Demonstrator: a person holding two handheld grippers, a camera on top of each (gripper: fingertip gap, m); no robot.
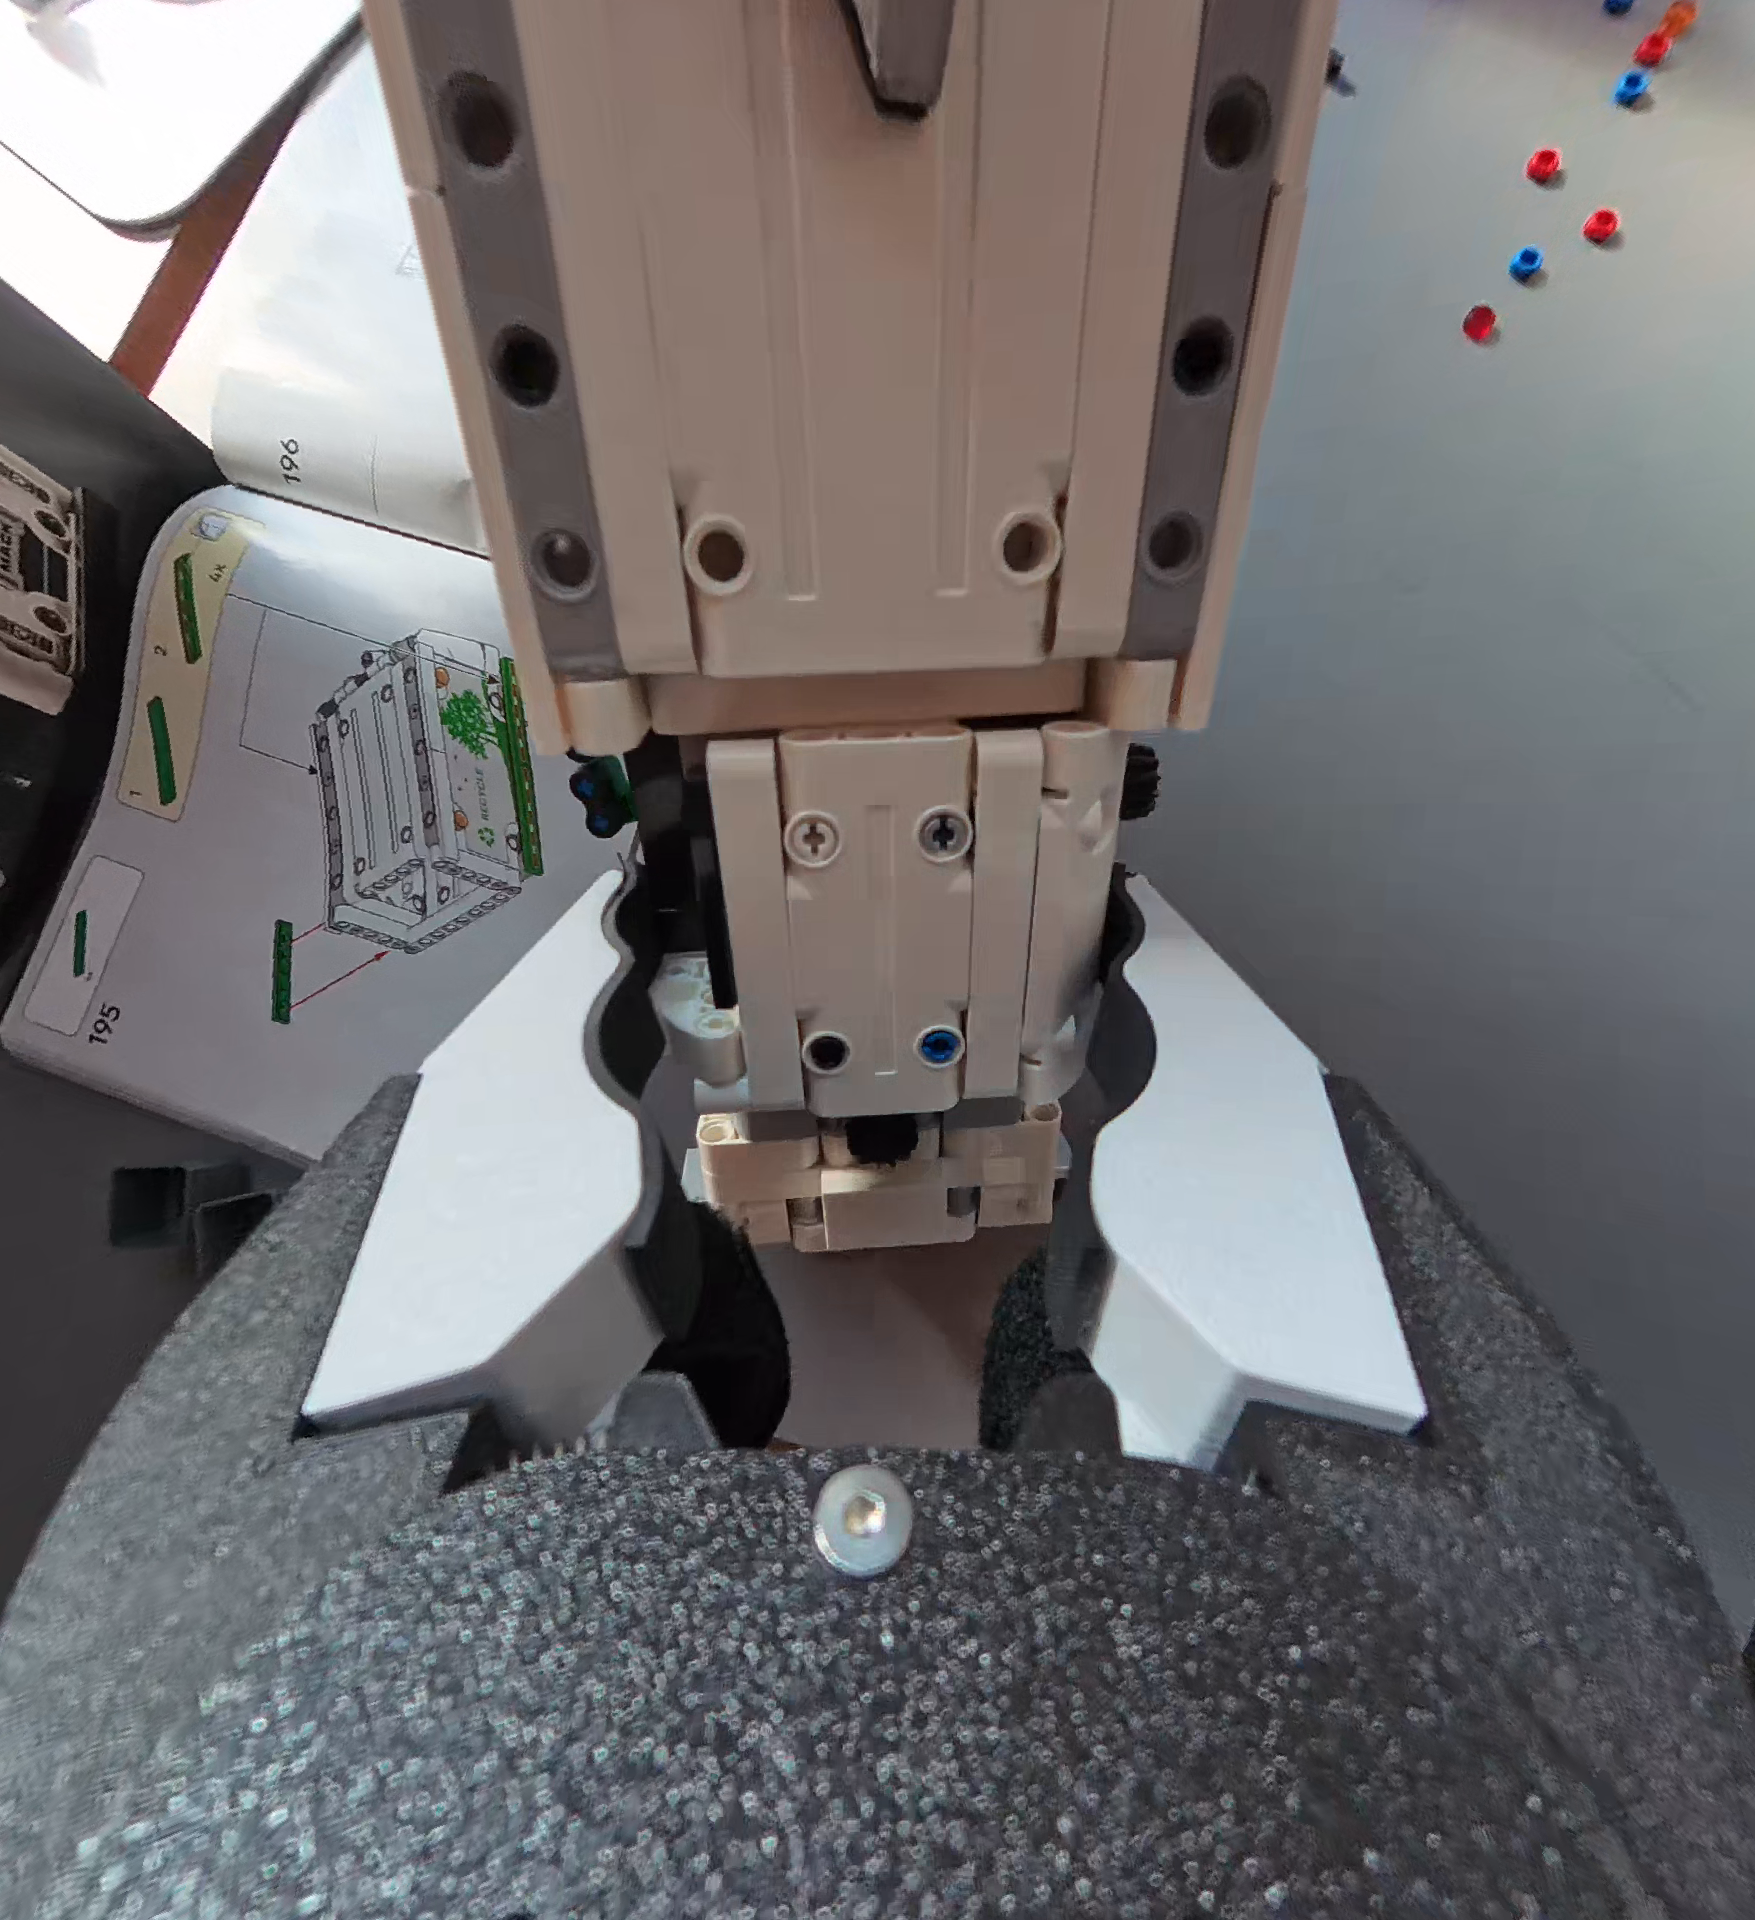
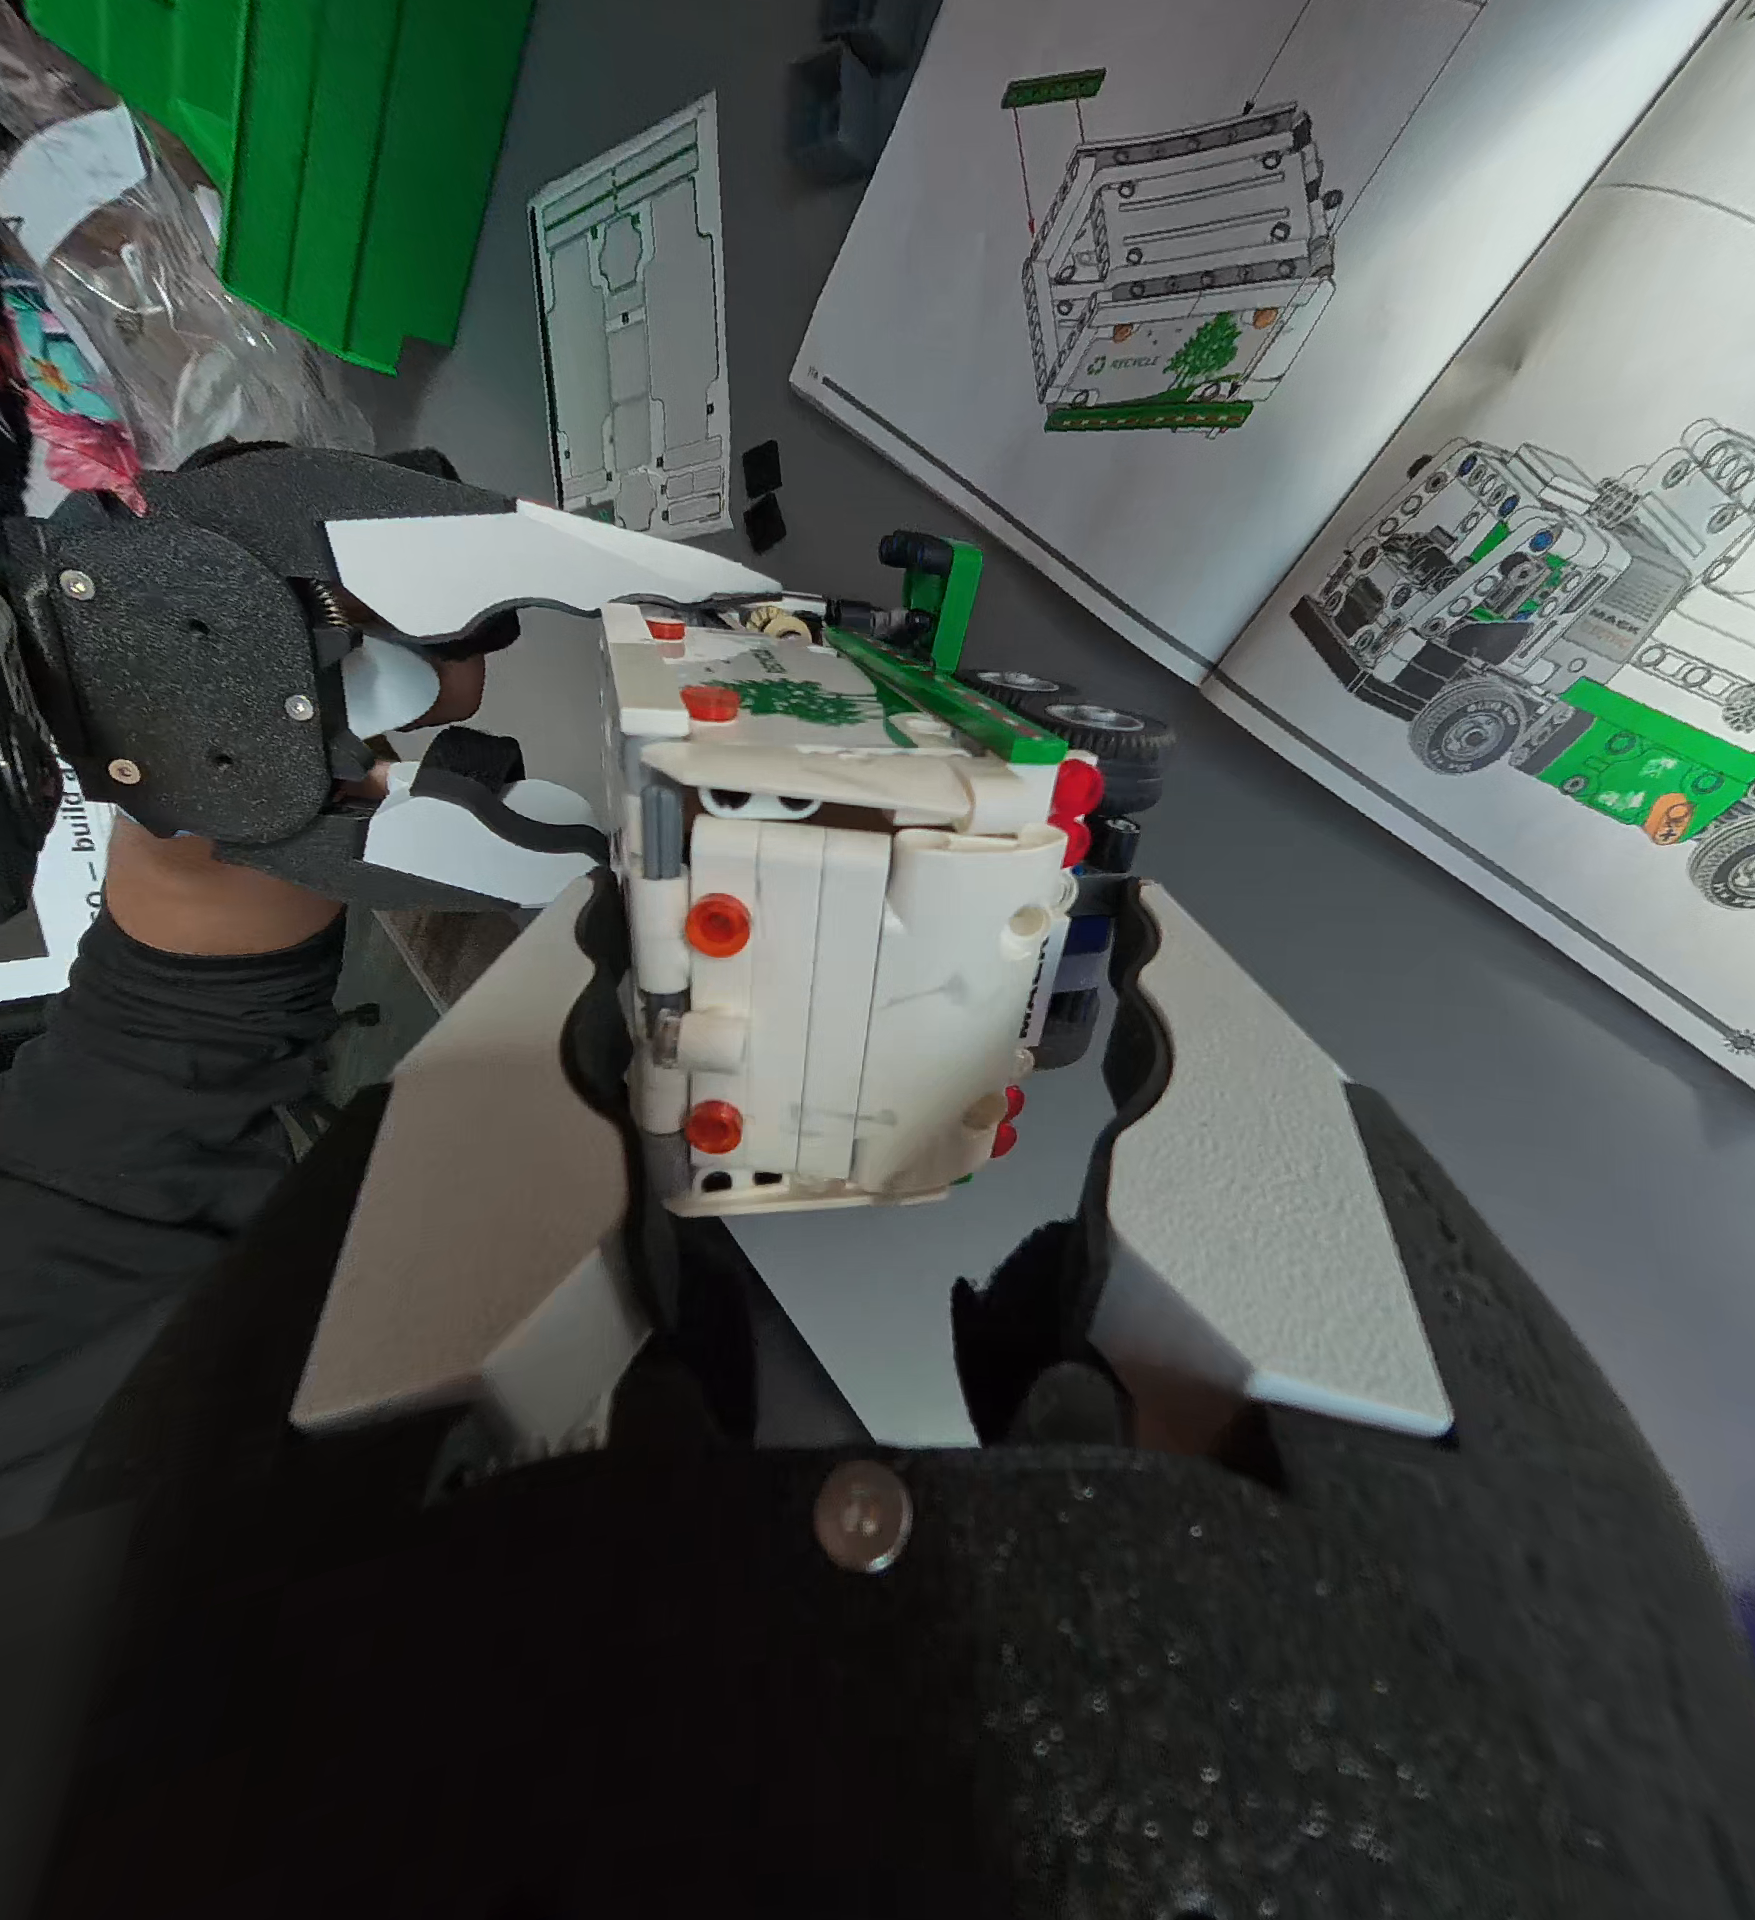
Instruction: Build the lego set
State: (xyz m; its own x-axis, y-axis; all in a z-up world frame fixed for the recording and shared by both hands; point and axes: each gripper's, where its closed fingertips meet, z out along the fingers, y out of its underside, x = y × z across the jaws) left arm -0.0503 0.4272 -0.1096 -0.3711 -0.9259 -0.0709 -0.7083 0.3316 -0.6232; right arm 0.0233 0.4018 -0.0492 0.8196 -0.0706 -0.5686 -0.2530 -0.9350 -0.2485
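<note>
Left wrist view: left gripper (image 1: 878,1049) clamped on the narrow end of the white lego truck (image 1: 852,416), black pads pressed to both flanks of the model, held off the grey table (image 1: 1475,727). Truck body stretching away up the frame, grey holed beams along each side, a blue pin in one of four holes on the near panel. Beside it at left, the open instruction booklet (image 1: 260,831) lying on the table, drawings of a white box body with green strips. Well apart at upper right, small red and blue lego pins (image 1: 1544,166) scattered on the table.

Right wrist view: right gripper (image 2: 868,1018) closed around the opposite end of the same lego truck (image 2: 831,935) — white fingers on either side, pads touching the white block with red and orange round studs. Green strip along the upper edge, black wheels behind. At left, the other gripper (image 2: 582,727) gripping the far end of the truck, held by a hand in a black sleeve (image 2: 156,1039). Instruction booklet (image 2: 1268,468) spread open at right, a pale sticker sheet (image 2: 634,332) and a green box (image 2: 353,156) further back on the table — clear plastic bag (image 2: 156,291) beside the box.
</note>
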